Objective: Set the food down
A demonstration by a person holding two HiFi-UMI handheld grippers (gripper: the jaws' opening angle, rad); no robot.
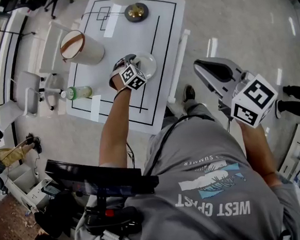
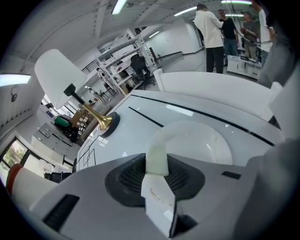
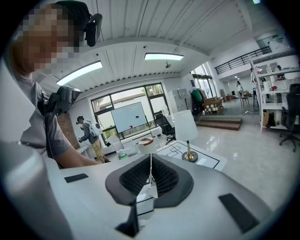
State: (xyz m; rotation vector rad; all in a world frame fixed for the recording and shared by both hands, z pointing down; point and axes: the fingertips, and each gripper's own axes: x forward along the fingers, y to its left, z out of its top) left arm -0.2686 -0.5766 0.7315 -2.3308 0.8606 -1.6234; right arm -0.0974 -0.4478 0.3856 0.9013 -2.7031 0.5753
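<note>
White bench (image 1: 165,22), open workshop. Left tool (image 2: 157,161) clamped on bowl (image 2: 201,140) rim, angled down, probably to land it flat. Right tool (image 3: 150,183) closed, empty, held clear.

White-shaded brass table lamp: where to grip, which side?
I'd take the white-shaded brass table lamp by its thin upright brass stem, between shade and round base, fingers coming level from the side. The stem is slim enough to close on; the shade is too wide, the base flat.
</note>
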